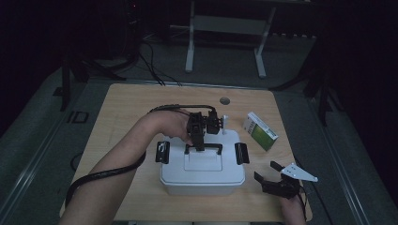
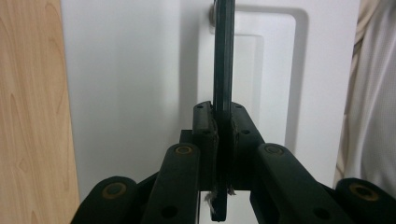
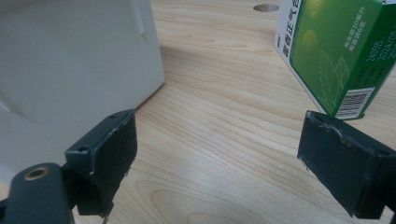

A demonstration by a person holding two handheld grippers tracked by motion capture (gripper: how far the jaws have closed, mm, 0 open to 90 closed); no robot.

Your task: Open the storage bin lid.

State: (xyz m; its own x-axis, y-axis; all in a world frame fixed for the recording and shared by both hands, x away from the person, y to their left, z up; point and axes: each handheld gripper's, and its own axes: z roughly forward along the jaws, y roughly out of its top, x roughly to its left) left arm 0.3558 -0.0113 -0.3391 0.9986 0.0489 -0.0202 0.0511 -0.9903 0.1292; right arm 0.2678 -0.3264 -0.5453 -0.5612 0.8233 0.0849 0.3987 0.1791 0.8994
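The left gripper (image 1: 202, 140) is squeezed tight on the black handle (image 2: 223, 60) of the white box (image 1: 202, 176), which sits in the middle of the table (image 1: 126, 108). The right gripper (image 1: 270, 171) rests wide open and empty near the box's right side, with a green carton (image 3: 341, 51) farther off.

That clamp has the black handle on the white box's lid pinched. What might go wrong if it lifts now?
1. The left gripper pinches only the thin black handle; it could slip from the fingers under load.
2. The black side latches look folded out, so the lid may come off alone and swing.
3. The right gripper waits open, apart from the white box, so nothing steadies it.
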